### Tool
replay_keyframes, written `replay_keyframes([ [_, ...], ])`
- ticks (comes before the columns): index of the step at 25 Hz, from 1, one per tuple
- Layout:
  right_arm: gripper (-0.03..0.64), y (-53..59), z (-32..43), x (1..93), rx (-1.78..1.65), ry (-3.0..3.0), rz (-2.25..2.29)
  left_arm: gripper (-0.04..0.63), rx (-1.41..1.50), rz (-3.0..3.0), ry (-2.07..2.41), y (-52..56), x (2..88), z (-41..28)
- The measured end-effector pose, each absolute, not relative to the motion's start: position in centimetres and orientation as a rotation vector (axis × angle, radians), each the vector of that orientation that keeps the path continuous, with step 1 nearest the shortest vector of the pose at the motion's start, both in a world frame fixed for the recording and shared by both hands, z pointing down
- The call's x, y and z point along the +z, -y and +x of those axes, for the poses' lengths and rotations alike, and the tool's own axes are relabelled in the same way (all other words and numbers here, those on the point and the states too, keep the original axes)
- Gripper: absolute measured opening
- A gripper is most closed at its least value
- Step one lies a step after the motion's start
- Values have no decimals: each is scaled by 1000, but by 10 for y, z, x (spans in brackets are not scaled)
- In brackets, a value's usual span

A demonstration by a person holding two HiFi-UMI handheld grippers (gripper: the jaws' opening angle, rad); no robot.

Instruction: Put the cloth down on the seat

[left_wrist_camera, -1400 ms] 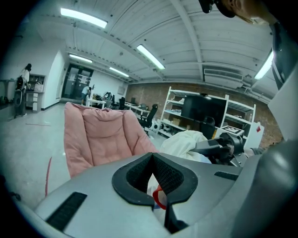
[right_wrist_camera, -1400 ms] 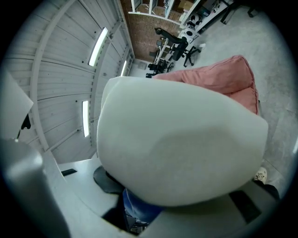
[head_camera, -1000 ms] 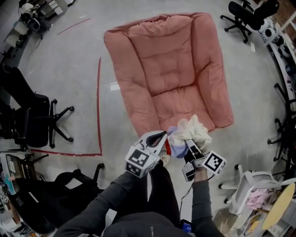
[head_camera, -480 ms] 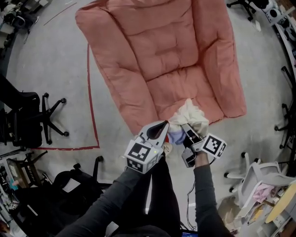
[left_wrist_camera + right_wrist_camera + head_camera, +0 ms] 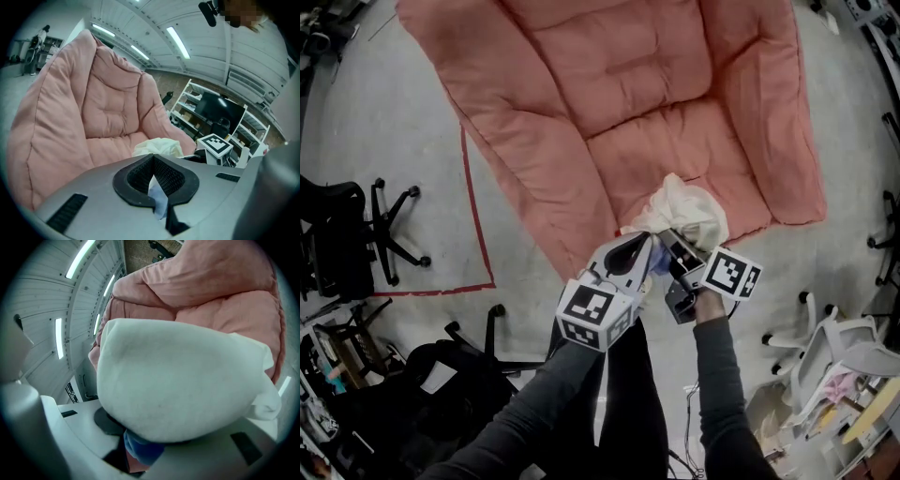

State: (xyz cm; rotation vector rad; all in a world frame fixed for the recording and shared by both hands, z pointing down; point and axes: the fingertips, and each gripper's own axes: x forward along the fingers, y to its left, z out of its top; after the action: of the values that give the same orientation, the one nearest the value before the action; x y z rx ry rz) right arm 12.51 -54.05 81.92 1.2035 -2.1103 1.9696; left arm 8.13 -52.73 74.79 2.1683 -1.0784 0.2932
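A bundled cloth (image 5: 686, 210), cream with a pale blue part, hangs over the front edge of the pink padded seat (image 5: 628, 103). Both grippers hold it from the near side. My left gripper (image 5: 639, 251) is shut on a pale blue fold of the cloth (image 5: 157, 199), and the cream part (image 5: 158, 147) shows just beyond its jaws, in front of the seat (image 5: 70, 122). My right gripper (image 5: 675, 246) is shut on the thick bundle. The cream cloth (image 5: 183, 385) fills the right gripper view, with blue fabric (image 5: 140, 448) pinched low between the jaws. The seat (image 5: 211, 282) lies behind it.
Red tape (image 5: 473, 220) marks the grey floor left of the seat. Black office chairs (image 5: 347, 234) stand at the left, and a white chair (image 5: 830, 352) at the lower right. Shelving with a monitor (image 5: 220, 112) stands behind the seat in the left gripper view.
Both grippers have carried the cloth forward, from in front of the seat to above its front cushion. The seat has grown larger in the head view. Both grips are unchanged.
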Motion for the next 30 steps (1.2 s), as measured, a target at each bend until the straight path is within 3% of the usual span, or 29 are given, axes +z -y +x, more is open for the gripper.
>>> replay_keyframes([
  [13,192,540,120,860,1881,2036,1242,5,266,2163,1034,522,756,85],
  [19,232,538,125,845,1883,2001,1289,5,279,2175,1041,520,746,84],
  [30,235,514,138,790,1964,2007,1334,5,355,2212,1070,505,709,70],
])
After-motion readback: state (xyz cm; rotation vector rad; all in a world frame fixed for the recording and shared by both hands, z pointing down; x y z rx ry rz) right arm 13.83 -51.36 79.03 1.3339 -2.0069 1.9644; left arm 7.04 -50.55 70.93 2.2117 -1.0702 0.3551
